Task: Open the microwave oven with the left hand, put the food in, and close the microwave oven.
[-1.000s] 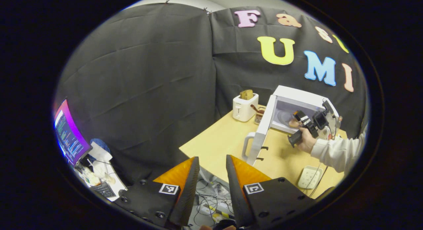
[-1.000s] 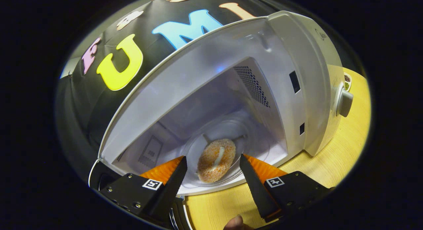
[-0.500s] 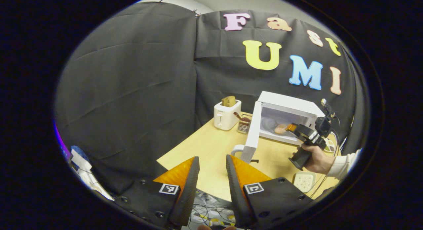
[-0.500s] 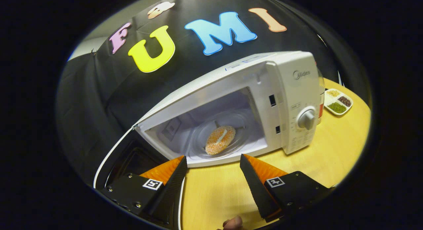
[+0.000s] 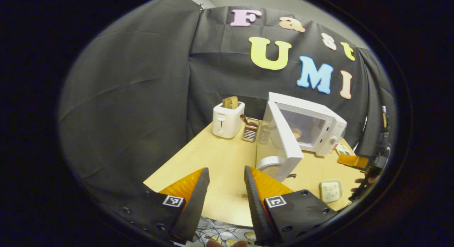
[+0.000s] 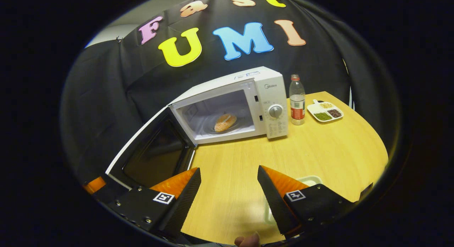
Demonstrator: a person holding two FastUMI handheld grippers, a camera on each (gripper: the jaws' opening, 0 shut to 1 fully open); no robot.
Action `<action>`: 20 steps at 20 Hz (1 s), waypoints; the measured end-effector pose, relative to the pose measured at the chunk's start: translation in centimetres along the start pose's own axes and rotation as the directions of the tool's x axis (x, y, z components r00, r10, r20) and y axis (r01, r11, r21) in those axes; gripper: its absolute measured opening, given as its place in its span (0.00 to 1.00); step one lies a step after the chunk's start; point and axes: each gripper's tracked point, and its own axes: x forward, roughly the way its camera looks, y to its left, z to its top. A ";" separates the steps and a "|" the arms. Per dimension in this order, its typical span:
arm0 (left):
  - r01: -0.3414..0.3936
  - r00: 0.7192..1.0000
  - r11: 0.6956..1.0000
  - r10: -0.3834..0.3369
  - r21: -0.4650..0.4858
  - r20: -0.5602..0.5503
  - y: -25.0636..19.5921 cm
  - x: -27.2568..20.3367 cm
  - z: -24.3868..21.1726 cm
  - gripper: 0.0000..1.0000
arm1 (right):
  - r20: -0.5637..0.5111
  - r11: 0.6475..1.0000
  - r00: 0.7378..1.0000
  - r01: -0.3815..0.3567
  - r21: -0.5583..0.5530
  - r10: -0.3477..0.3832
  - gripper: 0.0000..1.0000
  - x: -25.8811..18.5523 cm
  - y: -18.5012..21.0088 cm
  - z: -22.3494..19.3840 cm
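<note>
In the right gripper view the right hand-held gripper [image 6: 228,185] stands spread wide over bare table [image 6: 319,151], pinching nothing and touching nothing. In the left gripper view the left hand-held gripper [image 5: 225,185] is parted by a narrower gap, also empty, poised at the table's near edge. The microwave oven [image 6: 248,105] sits toward 12 o'clock from the right gripper, its door [image 6: 152,153] swung fully out toward 10 o'clock, and the food [image 6: 225,122], a round crumbed piece, lies on the glass plate inside the cavity. Open tabletop lies between the right gripper and the oven's mouth; a bottle [image 6: 297,99] stands just beside the oven's control side, with a small divided dish [image 6: 325,111] near it at 2 o'clock. In the left gripper view a toaster [image 5: 227,119] stands at 12 o'clock. A pale tray [image 6: 308,180] is partly hidden behind the right finger. At 3 o'clock in the left gripper view the other gripper is cut off at the picture's rim.
</note>
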 end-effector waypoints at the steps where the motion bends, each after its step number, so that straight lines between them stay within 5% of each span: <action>1: 0.021 1.000 1.000 -0.021 -0.001 -0.016 -0.1 1.2 -0.5 0.69 | -0.002 1.000 1.000 0.009 -0.004 -0.009 0.98 -1.6 -0.6 -0.6; 9: 0.150 0.982 0.988 -0.144 0.043 -0.121 -3.7 7.3 -4.2 0.69 | -0.024 0.992 0.993 0.119 0.037 -0.118 0.98 -8.3 -4.9 -3.2; 16: 0.212 0.973 0.974 -0.202 0.084 -0.115 -10.3 7.7 -3.1 0.69 | 0.011 0.992 0.993 0.116 0.051 -0.116 0.98 -10.6 -8.6 -1.5; 17: 0.218 0.972 0.971 -0.207 0.096 -0.111 -11.6 7.9 -2.7 0.63 | 0.021 0.993 0.994 0.109 0.044 -0.110 0.98 -11.2 -9.2 -1.1; 20: 0.217 0.973 0.965 -0.203 0.145 -0.106 -15.4 8.2 -2.2 0.69 | 0.041 0.996 0.995 0.084 0.041 -0.086 0.98 -13.0 -11.4 -0.1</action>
